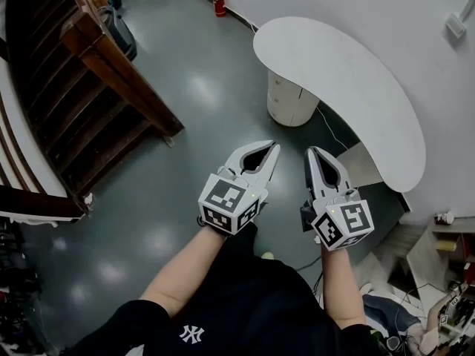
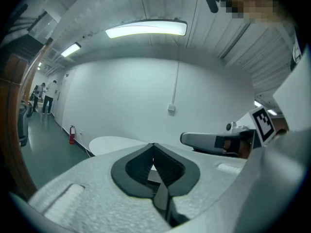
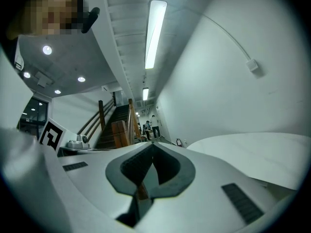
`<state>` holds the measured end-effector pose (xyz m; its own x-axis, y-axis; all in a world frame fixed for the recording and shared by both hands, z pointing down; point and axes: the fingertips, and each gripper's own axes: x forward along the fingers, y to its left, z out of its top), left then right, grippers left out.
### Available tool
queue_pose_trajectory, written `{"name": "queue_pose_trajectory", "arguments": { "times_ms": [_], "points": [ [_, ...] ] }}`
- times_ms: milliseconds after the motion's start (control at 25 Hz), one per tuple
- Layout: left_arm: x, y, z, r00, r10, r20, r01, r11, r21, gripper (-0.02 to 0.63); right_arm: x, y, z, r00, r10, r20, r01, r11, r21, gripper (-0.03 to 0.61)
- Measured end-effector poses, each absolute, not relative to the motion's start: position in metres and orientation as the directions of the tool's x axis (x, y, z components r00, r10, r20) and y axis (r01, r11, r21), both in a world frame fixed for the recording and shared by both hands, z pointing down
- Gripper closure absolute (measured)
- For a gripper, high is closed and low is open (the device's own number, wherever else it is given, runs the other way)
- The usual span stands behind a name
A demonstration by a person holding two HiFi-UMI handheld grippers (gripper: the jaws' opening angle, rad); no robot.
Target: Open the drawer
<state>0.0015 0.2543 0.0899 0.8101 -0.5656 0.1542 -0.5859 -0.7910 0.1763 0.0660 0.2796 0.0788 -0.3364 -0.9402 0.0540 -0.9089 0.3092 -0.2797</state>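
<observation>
A white rounded drawer unit (image 1: 288, 99) stands under the curved white desk top (image 1: 349, 80), ahead of both grippers and apart from them. My left gripper (image 1: 274, 147) is held in the air over the grey floor, jaws shut and empty. Beside it on the right, my right gripper (image 1: 311, 151) is also shut with nothing in it. In the left gripper view the closed tips (image 2: 153, 145) point toward the desk top (image 2: 114, 143) and the white wall. The right gripper view shows closed tips (image 3: 153, 143) with the desk top (image 3: 252, 152) at the right.
A wooden staircase (image 1: 111, 80) with a heavy handrail runs along the left. A red fire extinguisher (image 1: 219, 0) stands by the far wall. Cables and a cluttered shelf (image 1: 445, 228) sit at the right. People stand far down the corridor (image 2: 44, 97).
</observation>
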Motion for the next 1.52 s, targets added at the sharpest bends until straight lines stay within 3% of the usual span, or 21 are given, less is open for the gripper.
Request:
{"name": "queue_pose_trajectory", "arguments": {
  "times_ms": [600, 1040, 1280, 1520],
  "points": [
    [0.024, 0.058, 0.172, 0.831, -0.525, 0.186, -0.554, -0.812, 0.185, 0.604, 0.078, 0.074, 0.145, -0.249, -0.964, 0.093, -0.952, 0.226, -0.204, 0.563],
    [0.067, -0.064, 0.246, 0.771, -0.586, 0.249, -0.630, -0.758, 0.168, 0.604, 0.102, -0.047, 0.223, -0.368, -0.913, 0.173, -0.928, 0.349, -0.129, 0.563],
    [0.068, -0.122, 0.314, 0.763, -0.593, 0.258, -0.642, -0.744, 0.188, 0.604, 0.095, -0.096, 0.295, -0.400, -0.891, 0.216, -0.916, 0.384, -0.114, 0.563],
    [0.075, -0.156, 0.417, 0.775, -0.579, 0.253, -0.626, -0.758, 0.183, 0.604, 0.098, -0.121, 0.400, -0.332, -0.913, 0.235, -0.942, 0.307, -0.138, 0.563]
  ]
}}
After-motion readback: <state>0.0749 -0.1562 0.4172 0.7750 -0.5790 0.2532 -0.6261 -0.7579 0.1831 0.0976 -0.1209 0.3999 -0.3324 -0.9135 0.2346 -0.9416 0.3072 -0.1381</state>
